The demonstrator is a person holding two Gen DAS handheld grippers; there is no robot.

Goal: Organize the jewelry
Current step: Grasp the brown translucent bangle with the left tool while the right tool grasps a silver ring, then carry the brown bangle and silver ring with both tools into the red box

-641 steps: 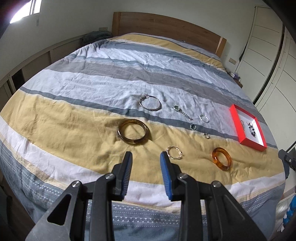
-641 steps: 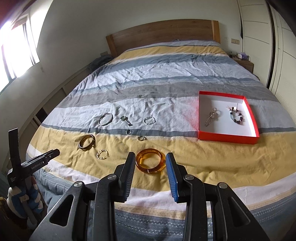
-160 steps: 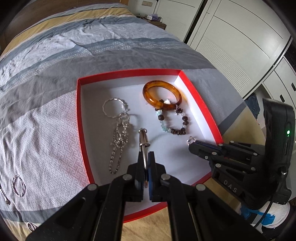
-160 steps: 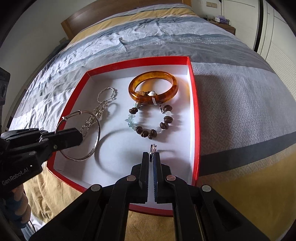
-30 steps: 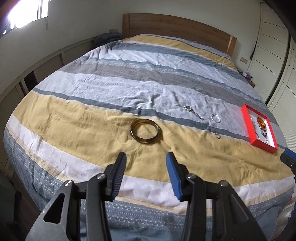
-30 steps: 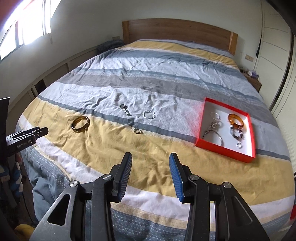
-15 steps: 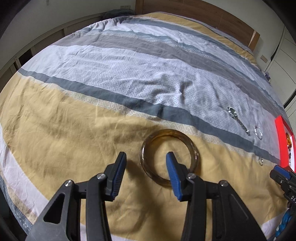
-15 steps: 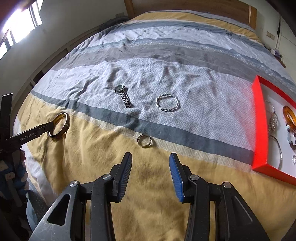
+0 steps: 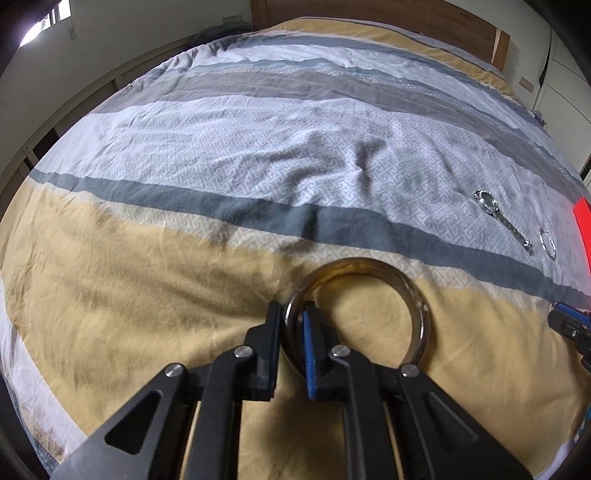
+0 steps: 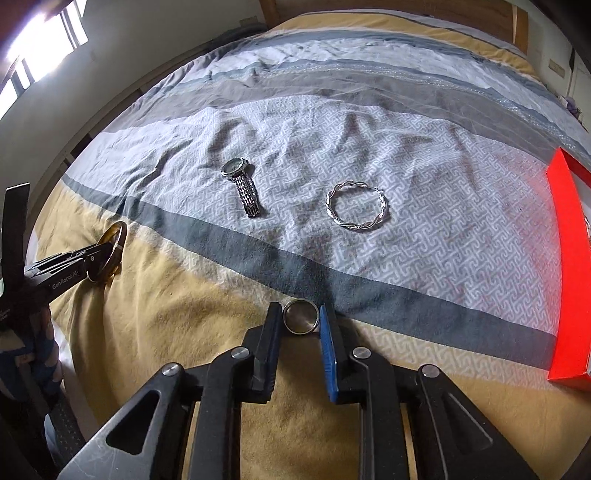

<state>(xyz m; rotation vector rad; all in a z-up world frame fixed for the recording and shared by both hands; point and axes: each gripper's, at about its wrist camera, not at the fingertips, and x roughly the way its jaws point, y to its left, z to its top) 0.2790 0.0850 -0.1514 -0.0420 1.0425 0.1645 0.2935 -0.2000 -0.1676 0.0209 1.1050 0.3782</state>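
My left gripper is shut on the near-left rim of a dark amber bangle that lies on the yellow stripe of the bedspread. The same bangle and left gripper show at the left of the right wrist view. My right gripper has its fingers closed against both sides of a small silver ring on the bedspread. A silver watch and a twisted silver bracelet lie beyond it. The red box is at the right edge.
The watch and the twisted bracelet also show at the right in the left wrist view, with a sliver of the red box. The wooden headboard is at the far end. A wall and ledge run along the left.
Both grippers have moved down and forward and closed: the left onto the amber bangle's rim, the right around the small silver ring.
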